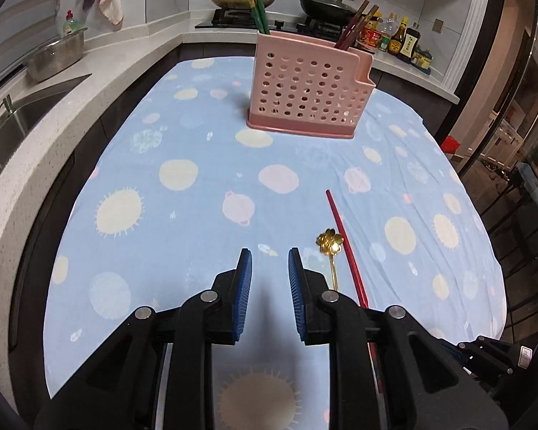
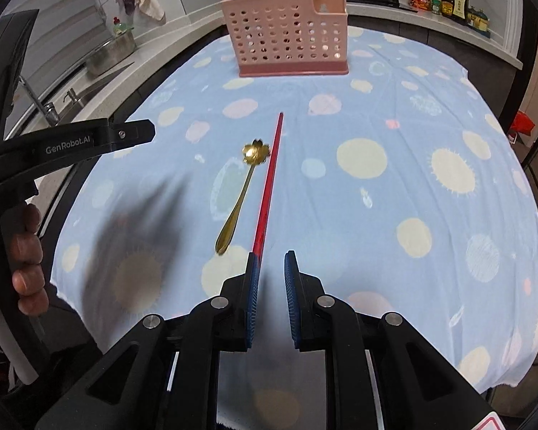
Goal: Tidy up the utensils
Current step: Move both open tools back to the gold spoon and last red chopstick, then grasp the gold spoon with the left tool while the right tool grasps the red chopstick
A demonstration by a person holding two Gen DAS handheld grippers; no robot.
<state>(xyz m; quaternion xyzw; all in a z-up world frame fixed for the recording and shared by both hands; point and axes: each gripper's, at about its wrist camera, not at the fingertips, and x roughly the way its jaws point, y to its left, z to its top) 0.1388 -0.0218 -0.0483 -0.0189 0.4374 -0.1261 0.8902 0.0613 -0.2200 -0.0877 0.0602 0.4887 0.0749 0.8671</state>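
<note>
While the pink holder (image 2: pixel 287 32) is standing at the cloth's far end, a red chopstick (image 2: pixel 269 179) and gold flower spoon (image 2: pixel 245 186) are lying well short of it, awaiting collection. Both grippers, left (image 1: pixel 269 256) and right (image 2: pixel 270 259), are hovering nearer than the holder, jaws slightly parted and gripping nothing, the right beside the chopstick's near end.

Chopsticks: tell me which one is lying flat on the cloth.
The lone red chopstick, beside the gold spoon. The green pair and brown pair stand upright in the pink holder.

Gold spoon (image 2: pixel 245 182) beside red chopstick (image 2: pixel 269 179), pink holder (image 2: pixel 287 41) behind
</note>
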